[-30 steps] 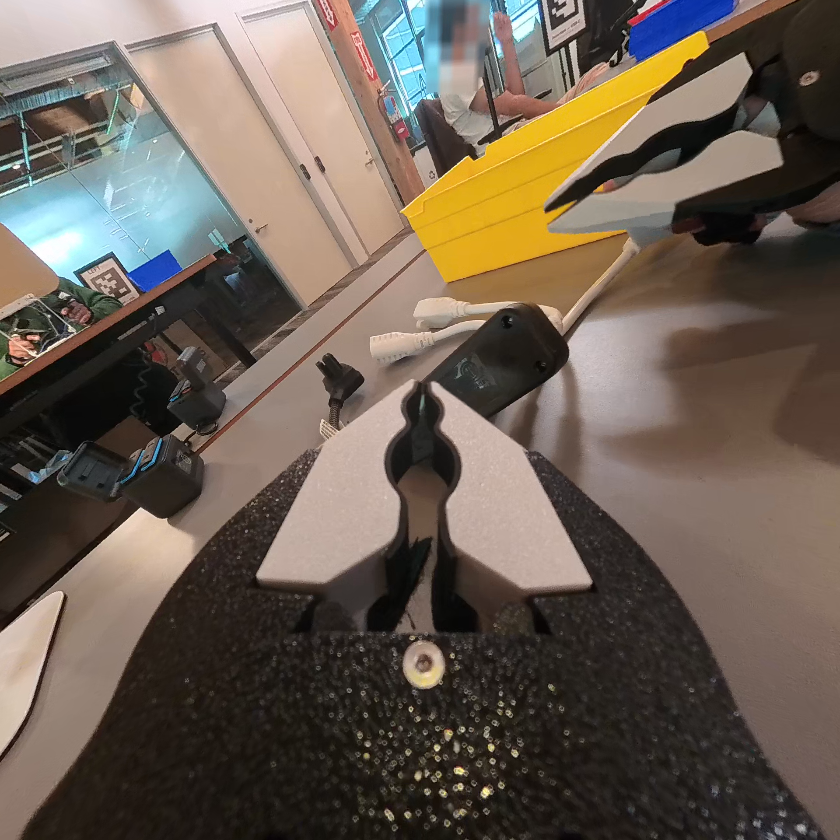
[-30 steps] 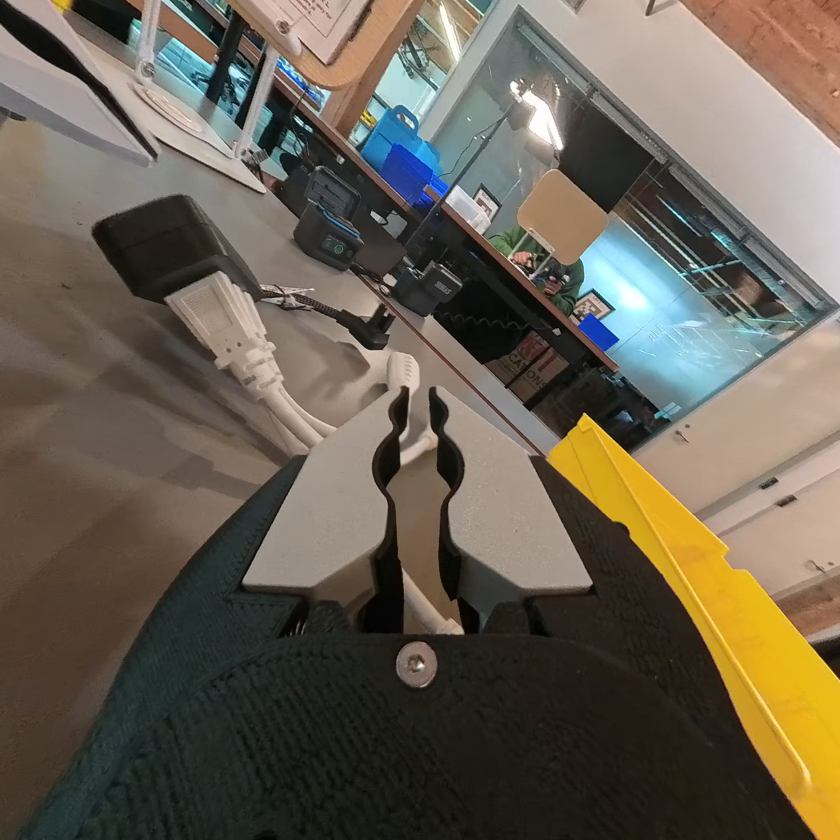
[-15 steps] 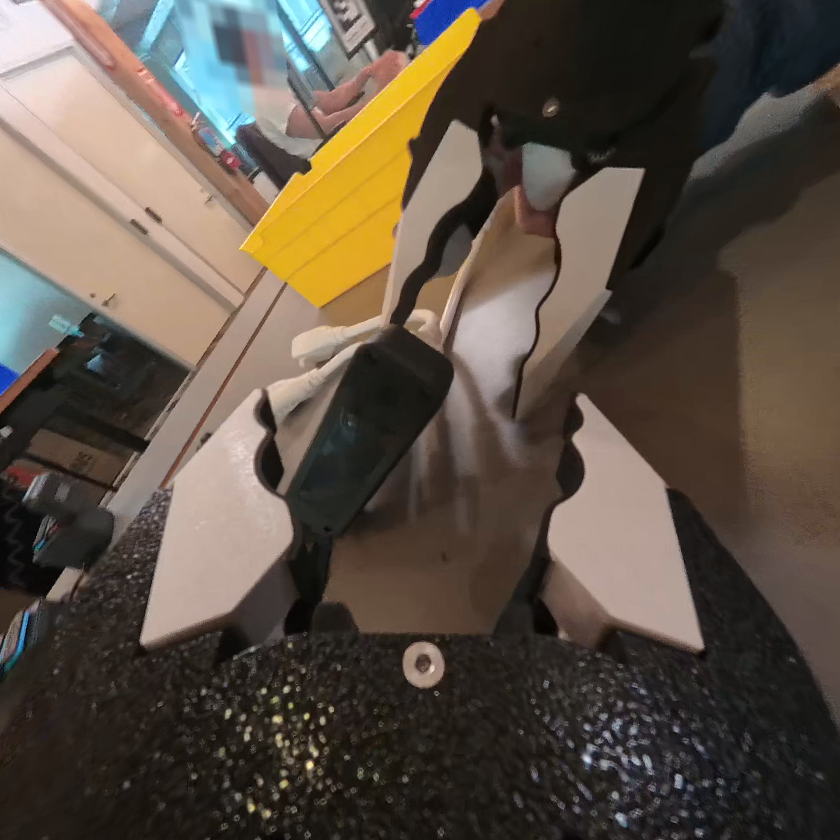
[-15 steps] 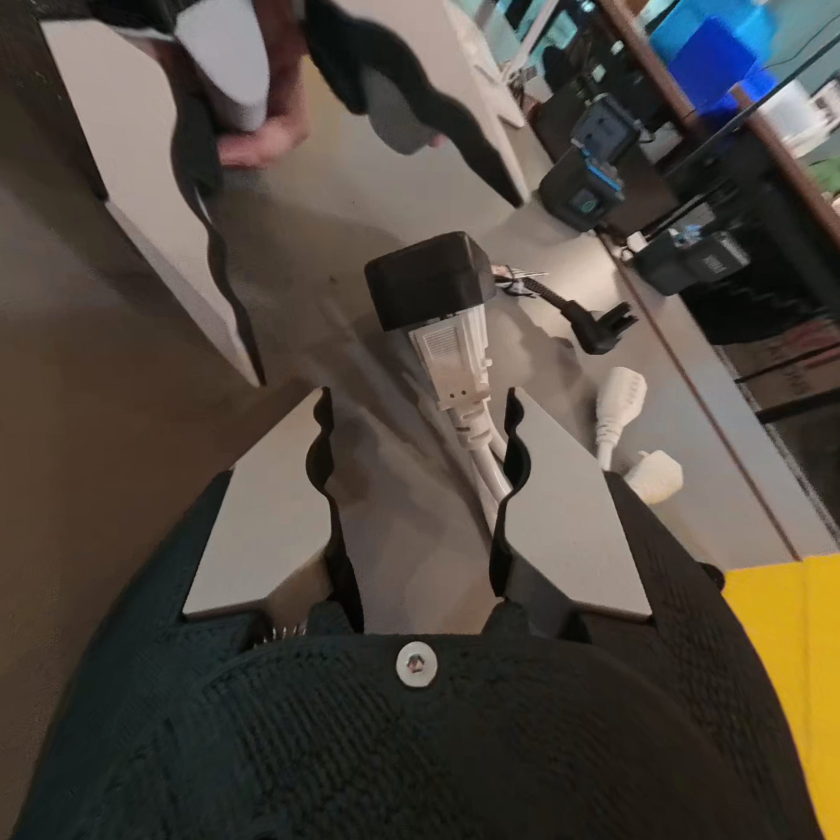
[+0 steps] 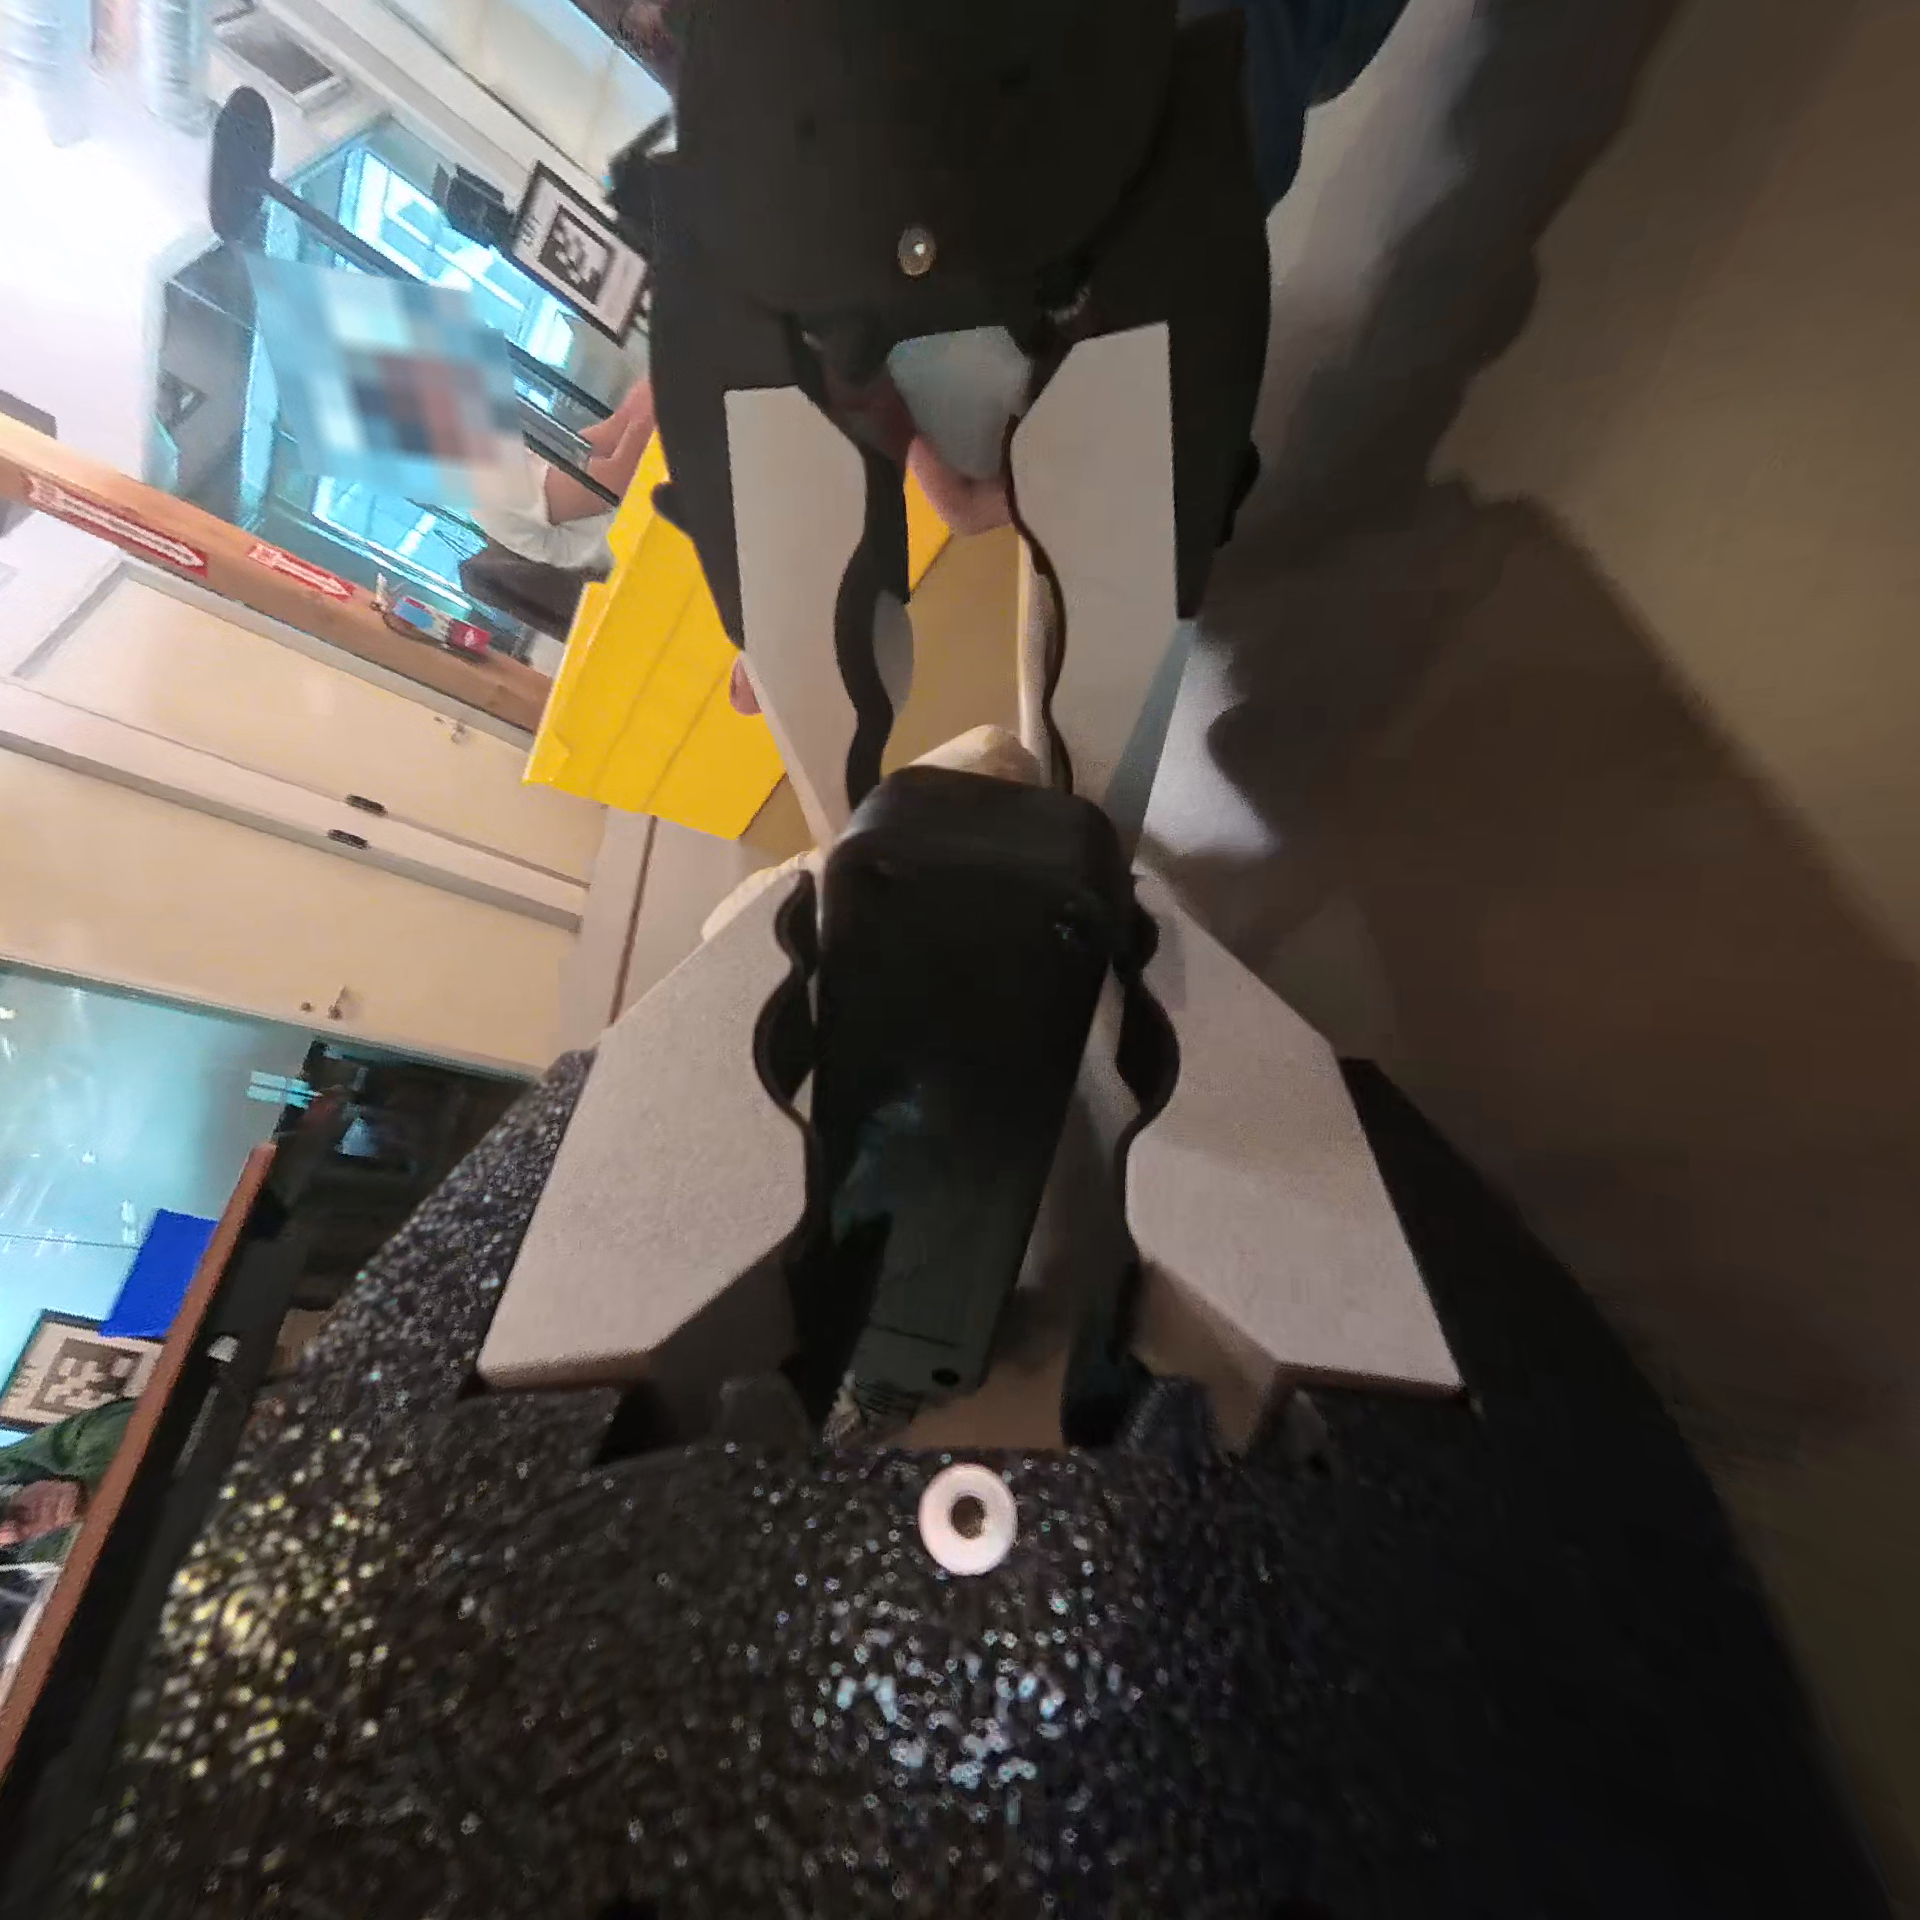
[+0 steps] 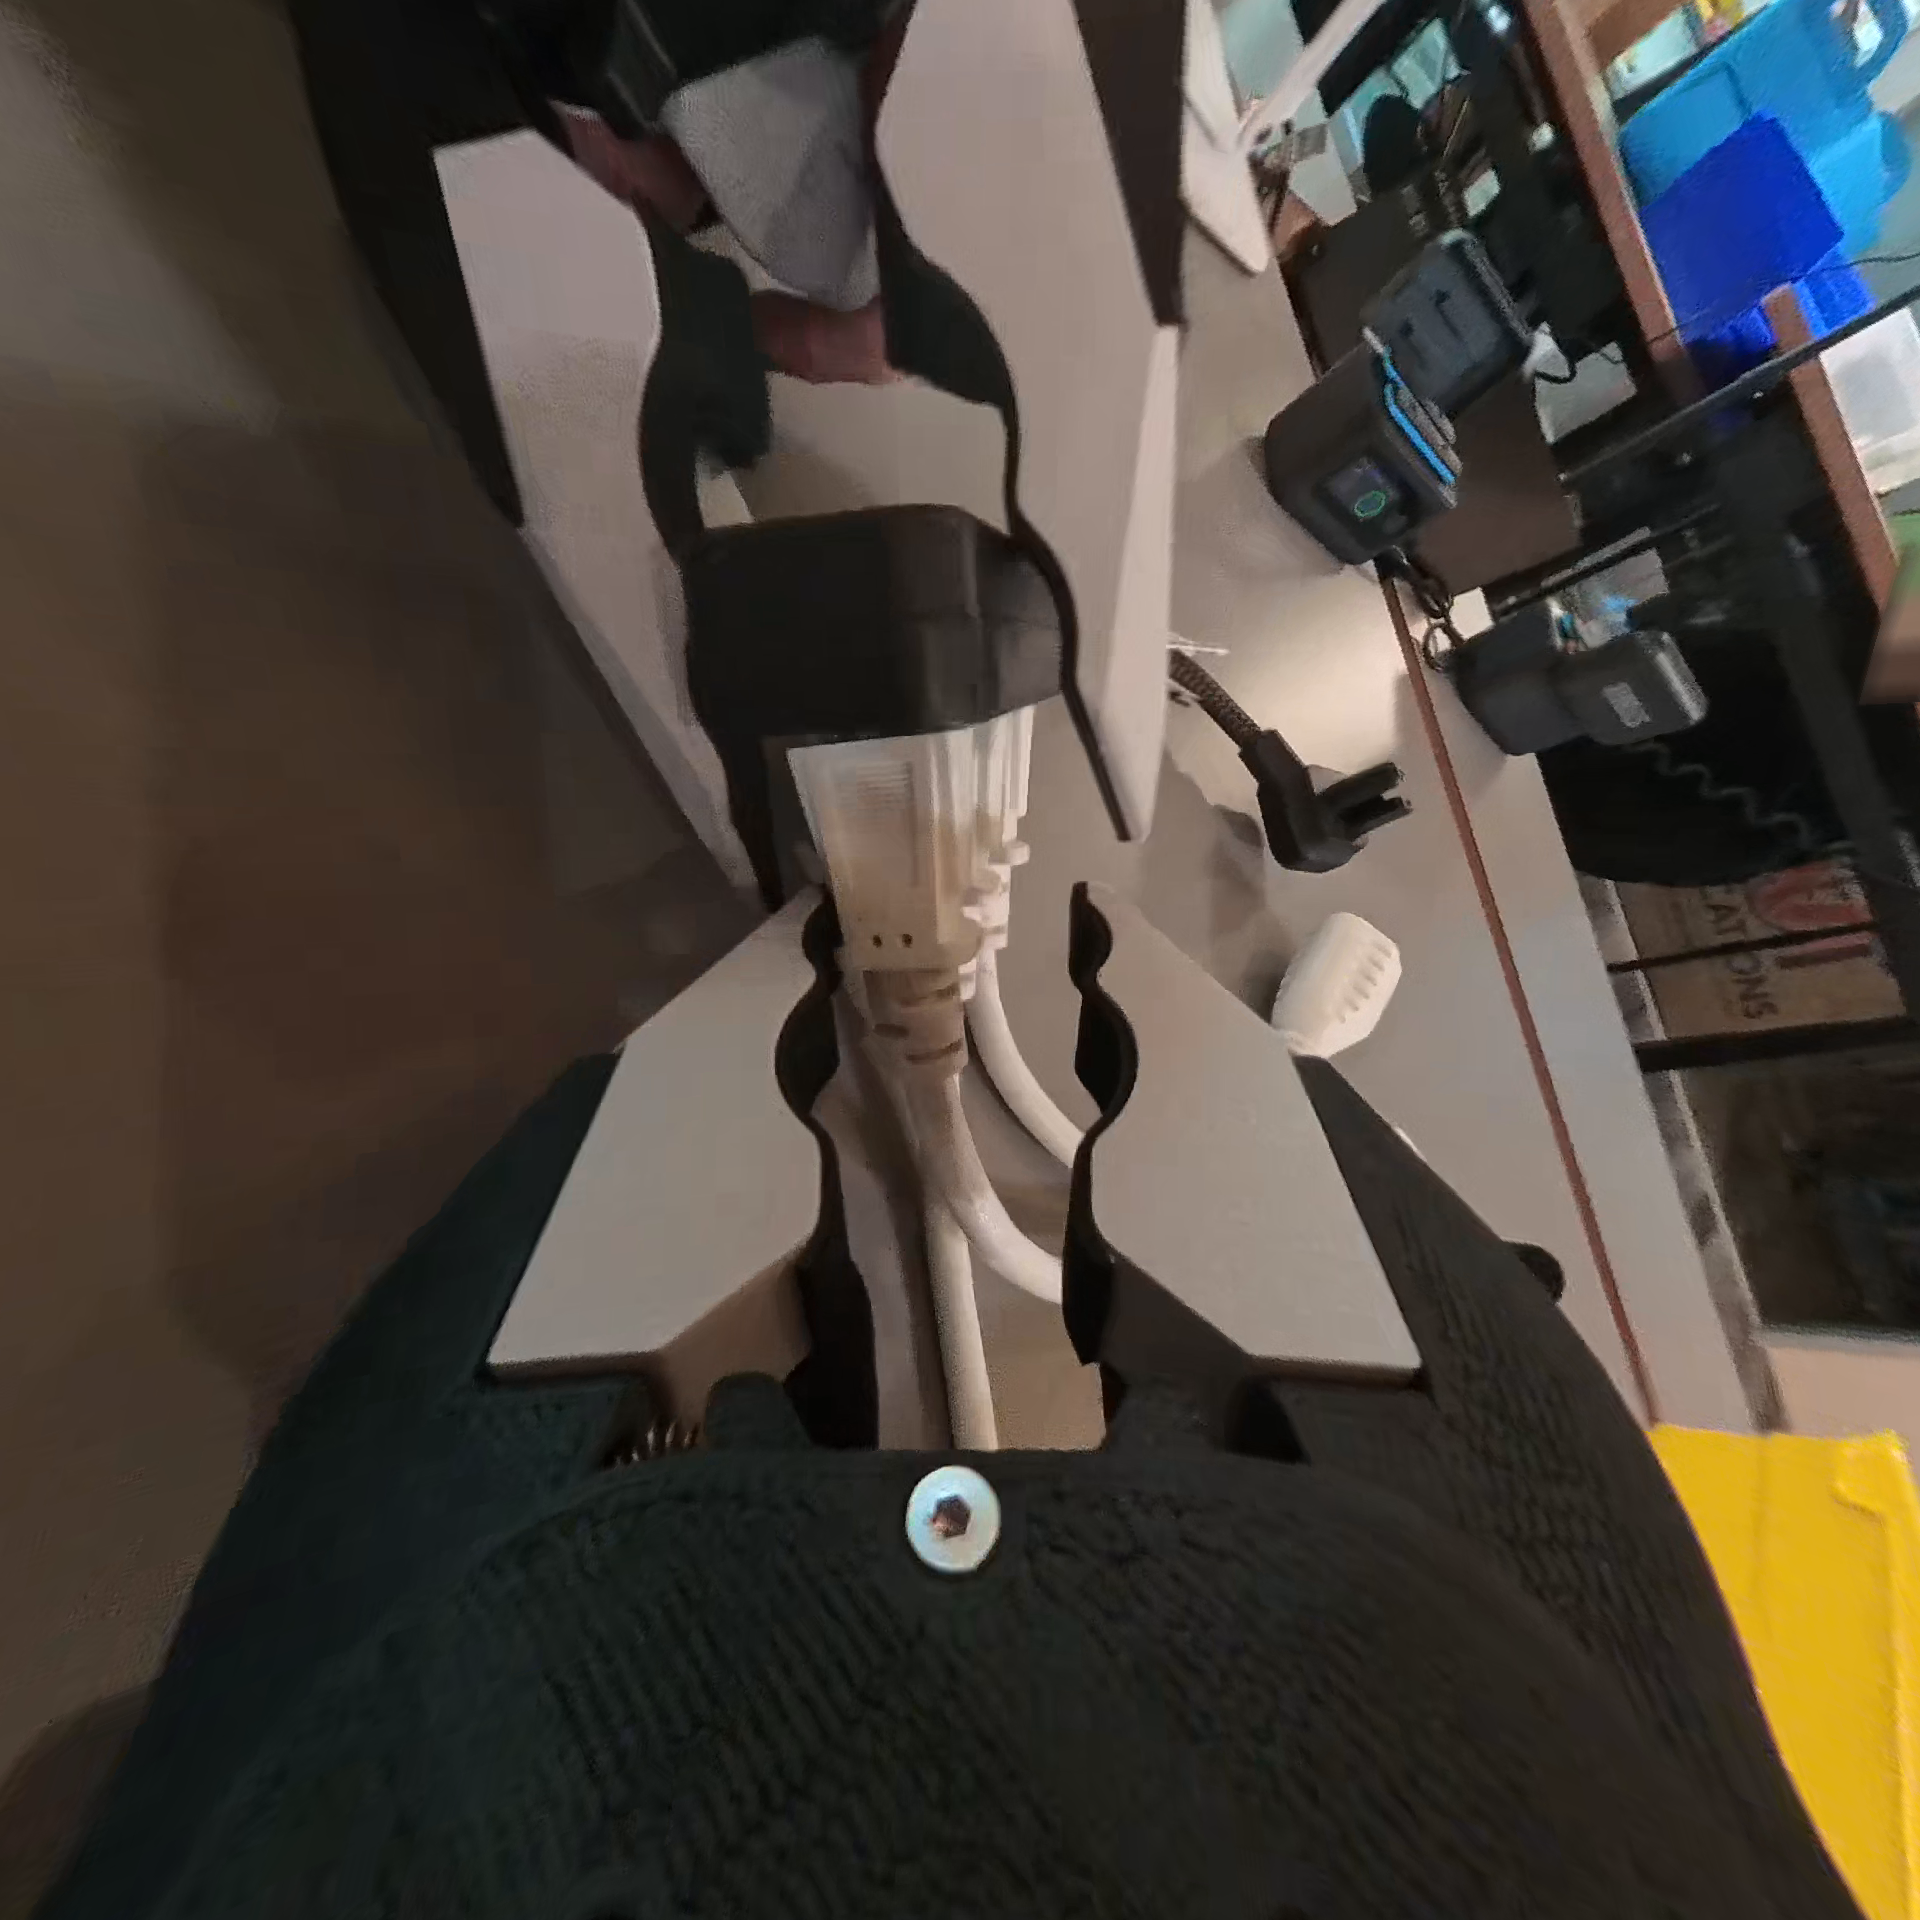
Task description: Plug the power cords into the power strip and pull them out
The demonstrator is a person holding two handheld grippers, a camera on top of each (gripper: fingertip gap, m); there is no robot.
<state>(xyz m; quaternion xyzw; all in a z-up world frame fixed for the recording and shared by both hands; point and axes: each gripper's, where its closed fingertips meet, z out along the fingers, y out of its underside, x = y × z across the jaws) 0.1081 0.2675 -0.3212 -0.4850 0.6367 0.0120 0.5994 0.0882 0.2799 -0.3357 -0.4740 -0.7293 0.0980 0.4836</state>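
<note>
Grey surface (image 6: 260, 831) filling most of both views, shadowed toward the right of the left wrist view. Yellow bin (image 5: 665, 675) at centre left of the left wrist view, its corner (image 6: 1829, 1621) at lower right of the right wrist view.

Left gripper (image 5: 966, 914) at lower centre of its own view, fingers (image 5: 665, 1174) clenched on the black power strip (image 5: 956, 1049), pads pressed against both long sides. Same gripper (image 6: 1039, 665) seen at upper centre of the right wrist view, reaching down around the far end of the strip.

Right gripper (image 6: 951, 914) at lower centre of its own view, fingers (image 6: 1184, 1143) spread apart on either side of the white cords (image 6: 956, 1247); left pad just beside or touching the strain relief, right pad clear of it. Same gripper (image 5: 956, 769) at upper centre of the left wrist view, pointing down toward the strip's near end.

Power strip (image 6: 852, 613) lying at the middle of the right wrist view, two white plugs (image 6: 894, 842) seated side by side in its near end, cords running back between the right fingers.

Black camera packs (image 6: 1371, 468) at upper right beside the surface edge. Black plug on a braided cord (image 6: 1320, 810) lying right of the strip. Loose white connector (image 6: 1340, 977) just below it.
</note>
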